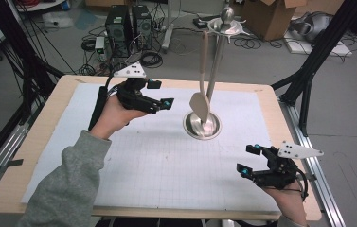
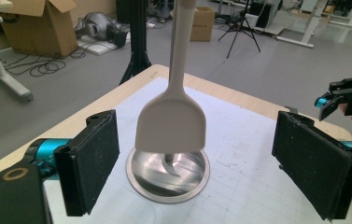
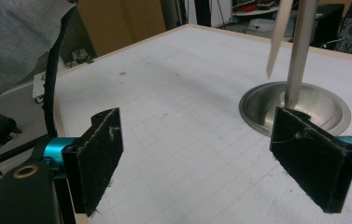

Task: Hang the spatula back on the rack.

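From the high view we see the table (image 1: 39,142) with a metal stand (image 1: 202,124) right of its middle, and a pale spatula (image 1: 200,105) hanging from the stand's top, its blade just above the round base. The left gripper (image 1: 163,94) hovers to the left of the stand, jaws spread wide and holding nothing, pointed toward the spatula. The right gripper (image 1: 250,160) waits near the right edge of the table, well apart from the stand, also spread and empty.

In the left gripper view the spatula (image 2: 170,119) hangs straight ahead between the two black pads (image 2: 92,161), farther off than them and touching neither. The base of the stand (image 2: 168,175) lies below the blade. We judge the step in hand to be the approach for taking the spatula off its hook. The next move calls for easing forward until the blade or lower handle sits between the pads, then closing and lifting it clear of the hook.

In the right gripper view the pads (image 3: 94,158) stand wide apart over the bare paper mat (image 3: 173,121). The stand's pole (image 3: 299,51) rises at far right, and beside it a thin pale strip (image 3: 276,39), probably the spatula seen edge-on.
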`<move>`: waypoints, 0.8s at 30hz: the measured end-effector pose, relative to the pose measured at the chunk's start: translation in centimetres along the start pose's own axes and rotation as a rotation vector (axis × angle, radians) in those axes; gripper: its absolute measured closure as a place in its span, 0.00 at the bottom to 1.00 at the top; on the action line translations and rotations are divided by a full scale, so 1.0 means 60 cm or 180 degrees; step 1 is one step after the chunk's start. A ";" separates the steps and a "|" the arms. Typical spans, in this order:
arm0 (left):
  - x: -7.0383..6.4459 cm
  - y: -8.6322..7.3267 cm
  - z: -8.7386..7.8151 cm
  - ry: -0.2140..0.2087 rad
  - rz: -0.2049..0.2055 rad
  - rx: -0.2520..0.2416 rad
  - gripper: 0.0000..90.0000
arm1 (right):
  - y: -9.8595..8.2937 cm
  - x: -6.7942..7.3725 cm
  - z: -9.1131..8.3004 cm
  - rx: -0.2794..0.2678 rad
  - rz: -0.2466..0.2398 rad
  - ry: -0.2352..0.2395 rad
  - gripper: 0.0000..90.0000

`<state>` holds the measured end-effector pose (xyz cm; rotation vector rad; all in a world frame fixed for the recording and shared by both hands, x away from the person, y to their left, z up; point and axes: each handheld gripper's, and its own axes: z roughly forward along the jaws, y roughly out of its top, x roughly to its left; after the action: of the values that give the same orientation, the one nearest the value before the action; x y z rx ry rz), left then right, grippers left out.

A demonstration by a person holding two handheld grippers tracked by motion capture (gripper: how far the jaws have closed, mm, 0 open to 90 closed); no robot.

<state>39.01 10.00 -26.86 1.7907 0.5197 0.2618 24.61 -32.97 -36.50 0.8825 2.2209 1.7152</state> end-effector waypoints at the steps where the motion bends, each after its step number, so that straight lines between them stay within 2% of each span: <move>1: 0.001 -0.002 -0.007 0.0013 -0.0004 -0.0028 0.17 | 0.000 0.000 -0.001 0.0005 0.0006 -0.0002 0.18; 4: 0.002 -0.006 -0.021 0.0132 0.0025 -0.0022 0.17 | 0.001 -0.002 -0.003 -0.0022 0.0014 -0.0015 0.18; 7: 0.002 -0.014 -0.038 0.0198 0.0031 -0.0077 0.17 | 0.002 -0.004 -0.002 -0.0036 0.0013 -0.0015 0.18; 12: -0.001 -0.027 -0.059 0.0297 0.0068 -0.0070 0.17 | 0.005 -0.005 0.005 -0.0028 0.0012 0.0015 0.18; 13: -0.002 -0.030 -0.064 0.0328 0.0101 -0.0065 0.17 | 0.006 -0.007 0.007 -0.0038 -0.0030 0.0023 0.18; 19: -0.006 -0.045 -0.097 0.0502 0.0195 -0.0100 0.17 | 0.010 -0.009 0.020 -0.0011 -0.0038 0.0053 0.18; 24: -0.003 -0.062 -0.131 0.0633 0.0184 -0.0162 0.17 | 0.015 -0.012 0.026 -0.0030 -0.0037 0.0050 0.18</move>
<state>34.63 17.38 -28.17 1.7413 0.5968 0.4927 26.25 -31.98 -36.29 0.8550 2.2217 1.7318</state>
